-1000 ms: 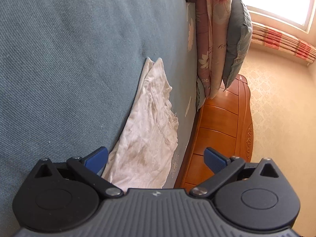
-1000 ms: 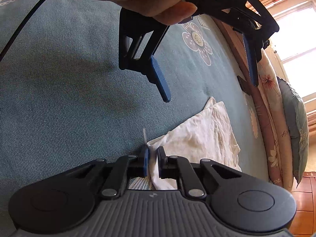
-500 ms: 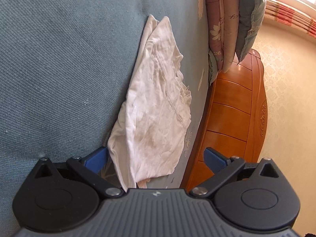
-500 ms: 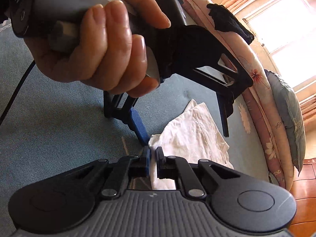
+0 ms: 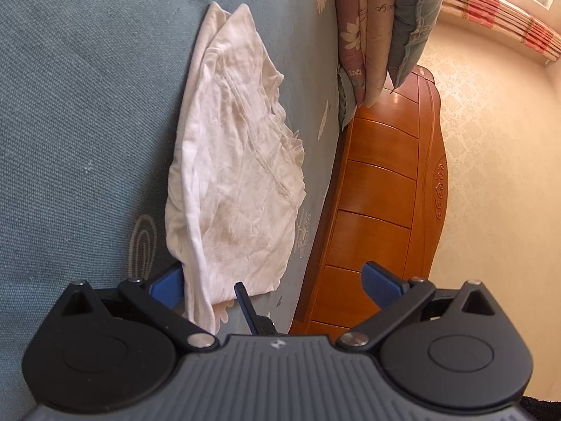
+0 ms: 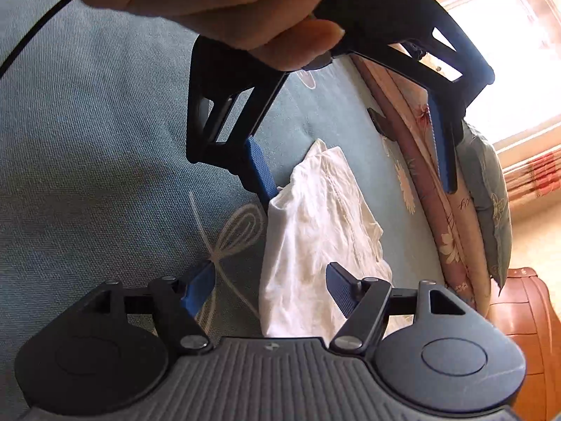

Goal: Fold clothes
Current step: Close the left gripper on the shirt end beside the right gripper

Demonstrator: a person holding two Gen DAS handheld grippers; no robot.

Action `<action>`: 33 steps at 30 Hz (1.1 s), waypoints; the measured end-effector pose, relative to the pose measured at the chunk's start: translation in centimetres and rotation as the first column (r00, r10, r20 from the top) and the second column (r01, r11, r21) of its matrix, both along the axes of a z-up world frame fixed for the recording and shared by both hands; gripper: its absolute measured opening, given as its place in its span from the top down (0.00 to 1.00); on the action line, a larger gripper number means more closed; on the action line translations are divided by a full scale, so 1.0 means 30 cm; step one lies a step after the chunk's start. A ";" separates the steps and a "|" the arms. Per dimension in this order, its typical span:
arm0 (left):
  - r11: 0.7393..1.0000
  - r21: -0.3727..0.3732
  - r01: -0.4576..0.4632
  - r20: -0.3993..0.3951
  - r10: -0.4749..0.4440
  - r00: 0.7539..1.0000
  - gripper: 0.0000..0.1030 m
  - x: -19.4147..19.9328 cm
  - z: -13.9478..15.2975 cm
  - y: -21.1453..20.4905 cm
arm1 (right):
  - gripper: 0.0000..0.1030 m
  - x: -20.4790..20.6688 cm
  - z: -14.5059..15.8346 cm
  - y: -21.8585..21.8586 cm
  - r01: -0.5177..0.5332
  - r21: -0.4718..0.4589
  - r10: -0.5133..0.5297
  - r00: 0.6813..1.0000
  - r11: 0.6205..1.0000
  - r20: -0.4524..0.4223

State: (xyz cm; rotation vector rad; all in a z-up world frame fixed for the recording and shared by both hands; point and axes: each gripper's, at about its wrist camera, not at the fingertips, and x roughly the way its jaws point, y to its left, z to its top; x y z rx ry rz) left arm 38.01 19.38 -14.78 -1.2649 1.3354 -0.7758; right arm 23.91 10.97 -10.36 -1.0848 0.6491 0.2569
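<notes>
where it lies folded on the blue-green woven bedspread [image 5: 87, 105], the creased, faintly stained white cotton garment [image 5: 238, 175] sits free between both wide-open grippers, left gripper [image 5: 273, 282] and right gripper [image 6: 270, 287], whose jaws have just been opening; floral pillows [image 5: 368, 35] stand far right.

**Item count, bed scene**

One white garment [image 5: 238, 175], folded, on one teal bedspread [image 5: 77, 105]. Two grippers: left gripper [image 6: 350, 161] and right gripper [image 6: 270, 289], two blue-padded fingers each. One hand [image 6: 217, 3] seen, on the left gripper. Two pillows stacked against the bed end: one pink floral pillow [image 5: 357, 28], one grey-blue pillow [image 5: 413, 17]. One wooden bed board [image 5: 382, 193]. One window [image 6: 508, 63], one striped curtain [image 5: 498, 24]. One black cable [image 6: 31, 44].
</notes>
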 end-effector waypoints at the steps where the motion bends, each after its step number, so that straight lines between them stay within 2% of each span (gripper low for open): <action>1: 1.000 0.001 0.003 0.002 -0.003 1.000 0.01 0.000 0.004 0.001 | 0.28 0.010 -0.014 0.008 -0.014 -0.019 0.014 1.000 1.000 0.028; 4: 1.000 0.003 0.015 0.011 -0.015 1.000 0.01 -0.001 0.021 0.008 | 0.32 0.049 -0.039 0.026 -0.035 -0.052 0.039 0.997 0.998 0.066; 6: 1.000 0.005 0.027 0.019 -0.028 0.999 0.01 -0.003 0.039 0.018 | 0.42 0.069 -0.049 0.026 -0.038 -0.056 0.041 0.998 0.998 0.049; 8: 1.000 0.006 0.030 0.031 -0.030 0.999 0.01 -0.004 0.059 0.032 | 0.94 0.089 -0.056 0.023 -0.036 -0.055 0.038 0.999 0.998 0.021; 9: 1.000 0.006 0.027 0.034 -0.027 0.999 0.01 -0.005 0.068 0.042 | 0.97 0.099 -0.053 0.017 -0.026 -0.040 0.027 1.000 0.999 0.006; 11: 1.000 0.014 0.006 0.043 -0.007 0.999 0.01 -0.006 0.087 0.073 | 0.97 0.114 -0.025 0.003 0.008 0.014 -0.008 1.000 1.000 -0.007; 15: 0.992 0.083 -0.092 0.069 0.086 0.994 0.01 -0.006 0.093 0.146 | 0.97 0.126 0.040 -0.017 0.041 0.077 -0.041 0.999 0.996 -0.002; 18: 0.988 0.067 -0.142 0.013 0.141 0.990 0.01 0.016 0.039 0.138 | 0.97 0.140 0.082 -0.037 0.072 0.112 -0.072 0.997 0.991 -0.002; 21: 0.989 0.078 -0.123 -0.024 0.125 0.992 0.01 0.054 -0.005 0.074 | 0.97 0.144 0.106 -0.052 0.091 0.130 -0.091 0.996 0.987 -0.003; 23: 0.988 0.112 -0.110 -0.027 0.114 0.993 0.01 0.083 -0.020 0.031 | 0.97 0.139 0.113 -0.054 0.095 0.134 -0.095 0.995 0.986 -0.007; 27: 0.980 0.173 -0.095 0.018 0.093 0.995 0.01 0.170 -0.027 -0.032 | 0.97 0.133 0.124 -0.054 0.105 0.147 -0.103 0.994 0.984 -0.018; 30: 0.964 0.255 -0.076 0.073 0.059 0.996 0.02 0.245 -0.016 -0.059 | 0.97 0.145 0.135 -0.057 0.120 0.162 -0.118 0.993 0.979 -0.024; 33: 0.954 0.292 -0.066 0.110 0.035 0.993 0.02 0.316 -0.003 -0.072 | 0.97 0.144 0.146 -0.064 0.138 0.182 -0.134 0.990 0.974 -0.033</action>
